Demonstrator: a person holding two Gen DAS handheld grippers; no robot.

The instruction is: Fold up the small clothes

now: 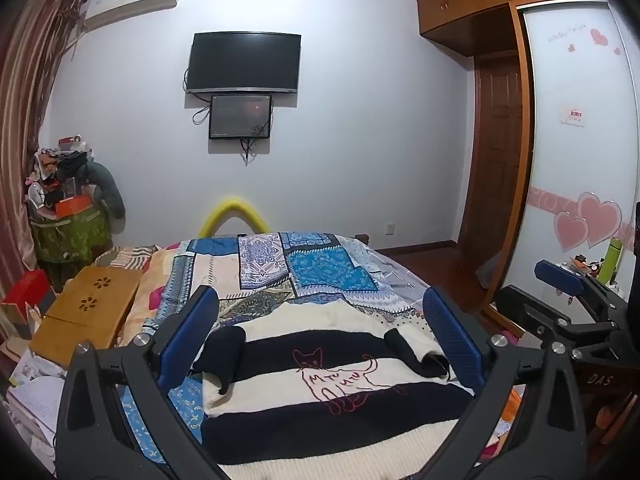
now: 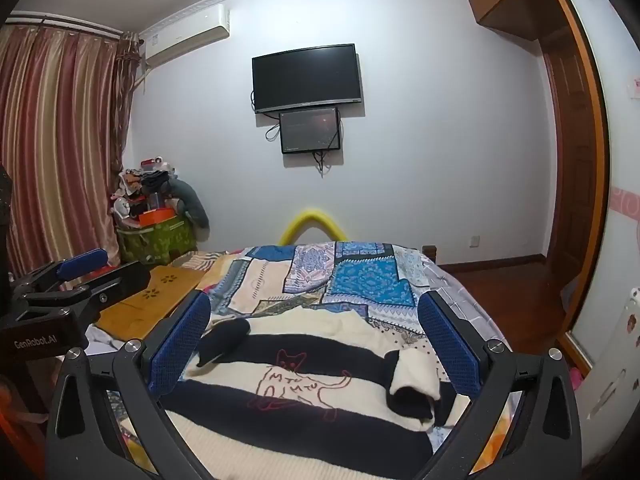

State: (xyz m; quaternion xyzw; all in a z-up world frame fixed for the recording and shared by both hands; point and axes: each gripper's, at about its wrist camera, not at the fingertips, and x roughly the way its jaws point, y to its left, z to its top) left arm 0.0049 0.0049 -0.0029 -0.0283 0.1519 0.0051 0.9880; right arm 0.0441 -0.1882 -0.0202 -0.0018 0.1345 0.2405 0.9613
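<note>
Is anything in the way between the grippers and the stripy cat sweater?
Nothing visible is. The sweater lies flat on the bed, and the open left gripper and open right gripper look straight at it.

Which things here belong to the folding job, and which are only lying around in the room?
For the job:
striped sweater, sleeves folded in
left gripper, open
right gripper, open

Only lying about:
patchwork quilt
wooden lap desk
television
yellow foam tube
green bag of clutter
</note>
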